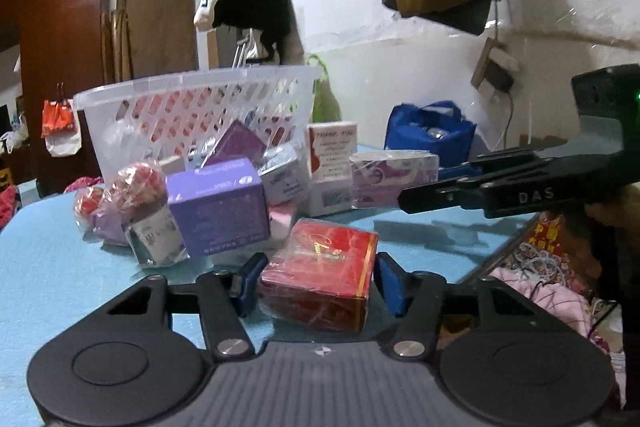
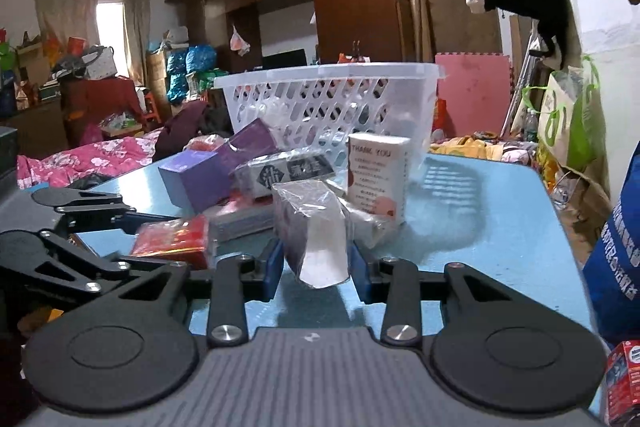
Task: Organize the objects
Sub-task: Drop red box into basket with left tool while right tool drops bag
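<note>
The left hand-held gripper point(image 1: 316, 283) brackets the red box point(image 1: 320, 283) on the blue table point(image 1: 48, 267), pads close at both sides; firm contact cannot be confirmed. To its right, the right hand-held gripper point(image 2: 316, 263) clamps a plastic-wrapped box point(image 2: 314, 239) lifted clear, presumably bound for the white basket point(image 2: 332, 99) behind the remaining boxes.
</note>
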